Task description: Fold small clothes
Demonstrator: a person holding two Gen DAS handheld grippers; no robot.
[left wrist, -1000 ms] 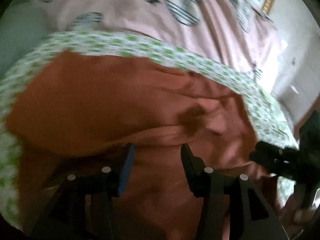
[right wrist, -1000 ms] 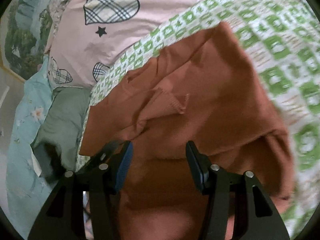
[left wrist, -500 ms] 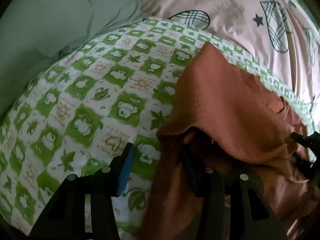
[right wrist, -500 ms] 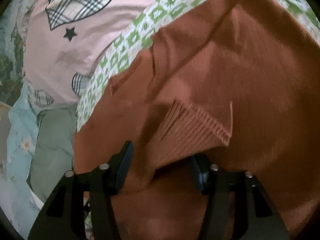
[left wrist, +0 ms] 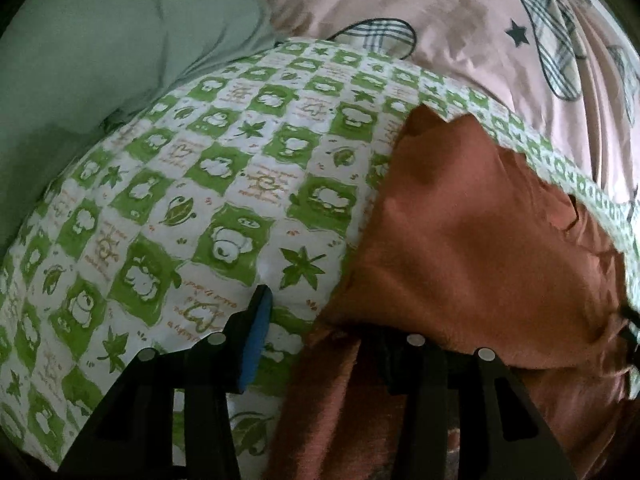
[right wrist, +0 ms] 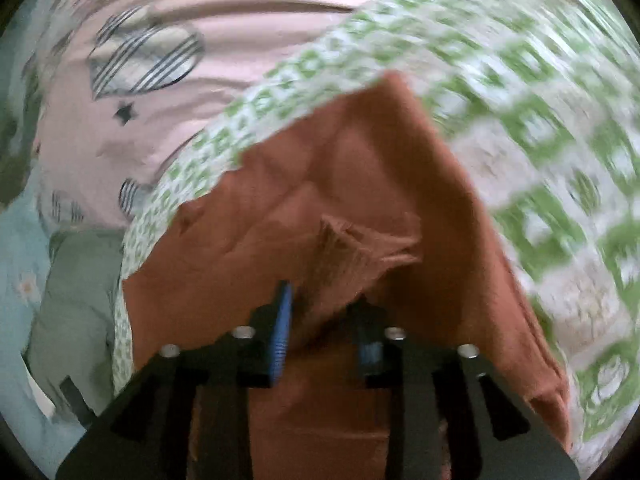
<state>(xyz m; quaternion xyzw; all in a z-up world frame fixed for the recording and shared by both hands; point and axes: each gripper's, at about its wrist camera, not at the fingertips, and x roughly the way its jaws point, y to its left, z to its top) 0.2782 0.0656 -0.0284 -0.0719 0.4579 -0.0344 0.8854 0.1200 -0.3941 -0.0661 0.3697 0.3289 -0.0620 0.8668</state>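
A small rust-orange knit garment (left wrist: 472, 240) lies on a green-and-white patterned cloth (left wrist: 224, 184). In the left wrist view my left gripper (left wrist: 320, 320) is open at the garment's left edge: its left finger rests on the patterned cloth, its right finger is hidden under a raised fold. In the right wrist view the garment (right wrist: 360, 168) rises in a peak. My right gripper (right wrist: 324, 304) is closed on the ribbed cuff (right wrist: 344, 256) of a sleeve. This view is motion-blurred.
A pink quilt (left wrist: 460, 20) with plaid hearts lies beyond the patterned cloth. A grey-green pillow (left wrist: 100, 48) sits at the left. In the right wrist view the quilt (right wrist: 200, 40), a grey-green cloth (right wrist: 72, 320) and a light-blue floral sheet (right wrist: 20, 240) show.
My right gripper has closed on the ribbed cuff, and its view has shifted. My left gripper swung left to the garment's edge, with its right finger slipped under the fold.
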